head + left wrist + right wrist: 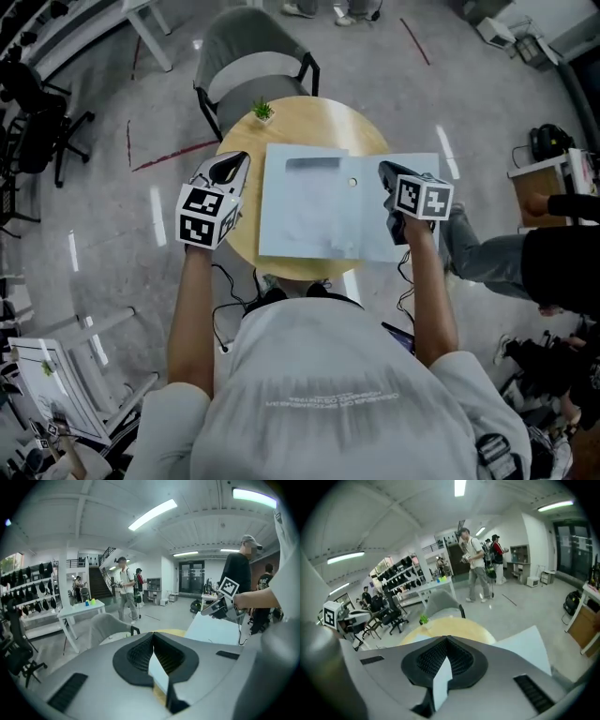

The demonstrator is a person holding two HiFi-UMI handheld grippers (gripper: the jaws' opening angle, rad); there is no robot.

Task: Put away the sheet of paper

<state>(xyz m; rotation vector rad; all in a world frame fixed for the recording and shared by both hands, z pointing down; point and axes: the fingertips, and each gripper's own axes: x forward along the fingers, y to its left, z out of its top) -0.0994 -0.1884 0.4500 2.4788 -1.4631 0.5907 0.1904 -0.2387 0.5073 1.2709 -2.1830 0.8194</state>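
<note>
Left gripper (234, 167): jaws closed; its own view showed a pale strip of the sheet of paper (319, 216) pinched between the pads. Right gripper (387, 173): jaws closed as well, with a white edge of the same sheet clamped between them; I read both as firm pinches, not loose contact.

Position of the sheet: it hung flat between the two grippers, over the near half of the round table (309, 112); from the head view I could not tell whether its underside touched the tabletop. Its right portion reached past the table's edge. A small potted plant (262, 111) stood at the far rim, apart from the sheet; a chair (248, 56) stood beyond the table.

Governing relation: the long axis of the sheet ran left to right across my body, from one gripper to the other; each gripper held an opposite short side, so neither was the nearer one. Both sets of jaws pointed away from me, parallel to the short sides.

Judgement: any transfer calls for moving both grippers together along one line, keeping the span between them constant; no storage place was evident in the views.
</note>
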